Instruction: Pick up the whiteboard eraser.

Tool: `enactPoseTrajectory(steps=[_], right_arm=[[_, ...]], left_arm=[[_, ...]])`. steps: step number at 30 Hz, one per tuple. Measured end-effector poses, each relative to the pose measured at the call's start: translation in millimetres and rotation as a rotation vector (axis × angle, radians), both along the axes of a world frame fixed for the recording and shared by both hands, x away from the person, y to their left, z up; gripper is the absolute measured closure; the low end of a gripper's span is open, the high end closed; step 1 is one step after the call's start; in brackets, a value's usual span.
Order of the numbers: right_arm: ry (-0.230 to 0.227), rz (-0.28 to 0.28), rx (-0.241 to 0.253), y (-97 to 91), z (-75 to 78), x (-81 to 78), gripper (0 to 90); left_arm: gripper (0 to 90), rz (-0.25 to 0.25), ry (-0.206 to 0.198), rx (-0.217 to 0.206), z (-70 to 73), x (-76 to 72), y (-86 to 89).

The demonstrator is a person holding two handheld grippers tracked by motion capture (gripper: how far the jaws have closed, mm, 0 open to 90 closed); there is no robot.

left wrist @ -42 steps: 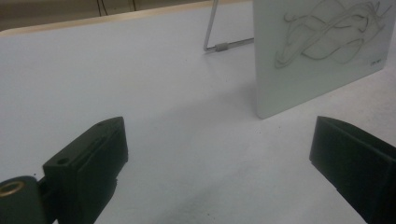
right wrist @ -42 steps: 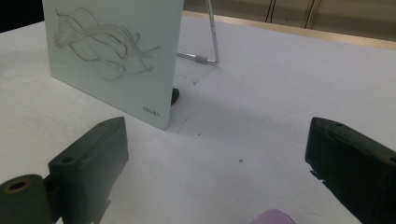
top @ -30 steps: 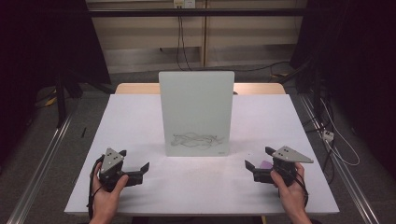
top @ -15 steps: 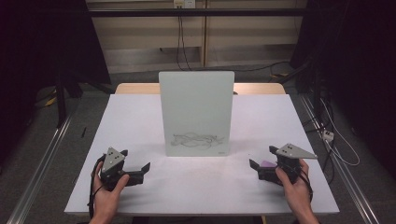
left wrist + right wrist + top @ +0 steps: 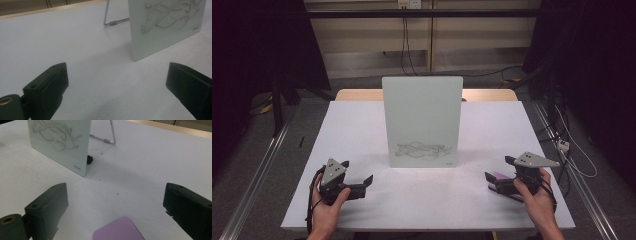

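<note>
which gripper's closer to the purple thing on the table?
Right. The right gripper sits directly over the purple pad, which lies between its open jaws in the right gripper view. The left gripper is across the table, on the far side of the upright board.

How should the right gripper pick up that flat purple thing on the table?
The purple thing lies flat on the table, so there is no top to pinch. It sits between the open fingers of the right gripper. Probably come down from above and squeeze its two side edges near the rounded end.
</note>
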State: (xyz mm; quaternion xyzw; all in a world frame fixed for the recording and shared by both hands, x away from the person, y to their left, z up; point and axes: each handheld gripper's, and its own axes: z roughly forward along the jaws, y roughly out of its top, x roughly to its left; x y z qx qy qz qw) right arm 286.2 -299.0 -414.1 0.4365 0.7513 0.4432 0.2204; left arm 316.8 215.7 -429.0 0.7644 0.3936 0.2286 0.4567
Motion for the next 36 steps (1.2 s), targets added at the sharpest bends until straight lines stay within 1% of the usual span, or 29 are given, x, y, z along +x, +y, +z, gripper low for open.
enactPoseTrajectory(steps=[2,4,5,6,7,8,10,13,14,15,16,18,20,22,23,26,30,32,35,36], right_arm=[[0.016,0.037,-0.021,-1.5,1.6,0.5,6.3],[0.018,0.052,-0.039,-2.7,3.3,1.2,7.2],[0.035,0.064,-0.047,-3.3,4.0,1.9,7.2],[0.059,0.096,-0.067,-4.7,4.5,3.2,7.7],[0.059,0.096,-0.067,-4.7,4.5,3.2,7.7],[0.068,0.106,-0.076,-5.7,4.6,3.4,9.1],[0.075,0.118,-0.095,-8.6,3.9,3.7,9.7],[0.086,0.123,-0.093,-14.3,1.9,2.7,10.4],[0.093,0.131,-0.095,-16.3,1.6,2.4,10.8],[0.1,0.139,-0.102,-18.4,1.6,2.3,11.2],[0.106,0.143,-0.107,-20.1,1.9,2.2,11.0],[0.116,0.149,-0.129,-23.3,3.3,2.8,10.8],[0.142,0.17,-0.152,-25.6,5.0,3.3,10.8],[0.166,0.198,-0.164,-27.5,5.7,3.1,13.0],[0.171,0.204,-0.181,-28.3,6.0,2.7,13.7],[0.201,0.22,-0.222,-31.0,5.3,2.9,16.8],[0.233,0.229,-0.253,-34.4,1.2,4.9,21.4],[0.252,0.247,-0.273,-35.2,-0.5,5.7,23.5],[0.276,0.289,-0.309,-34.7,-1.1,7.5,25.5],[0.279,0.297,-0.321,-34.5,-1.0,8.4,25.1]], left_arm=[[4.3,-0.004,-0.003,0.001,0.7,-0.1,0.1],[4.3,-0.006,-0.003,-0.003,0.9,-0.2,-0.2],[4.3,-0.006,-0.002,-0.002,0.8,0.0,-0.4],[4.3,-0.005,-0.002,0.0,0.7,0.2,-0.6],[4.3,-0.002,-0.003,-0.009,0.3,0.5,-1.5],[4.3,-0.008,-0.002,0.001,0.5,0.9,-1.0],[4.3,-0.009,-0.002,0.0,0.5,1.1,-1.6],[4.3,-0.01,0.0,-0.001,0.3,0.4,-1.6],[4.3,-0.004,-0.002,-0.011,0.1,0.1,-1.8],[4.3,-0.007,-0.001,0.0,0.5,-0.2,-0.8],[4.3,-0.006,-0.002,0.0,0.5,-0.3,-0.5],[4.3,-0.005,-0.002,-0.001,0.9,-0.2,0.0],[4.3,-0.005,0.0,0.001,0.7,-0.1,-0.1],[4.3,-0.004,0.001,0.0,0.1,0.0,-1.0],[4.3,-0.001,0.0,-0.008,-0.5,0.0,-2.0],[4.3,-0.007,0.002,0.003,-0.6,0.3,-2.0],[4.3,-0.007,0.002,0.003,-0.5,0.2,-2.0],[4.3,-0.007,0.003,0.004,-0.7,0.2,-2.0],[4.3,-0.009,0.01,0.007,-1.3,0.8,-2.0],[4.3,-0.009,0.011,0.006,-1.5,0.9,-2.2]])
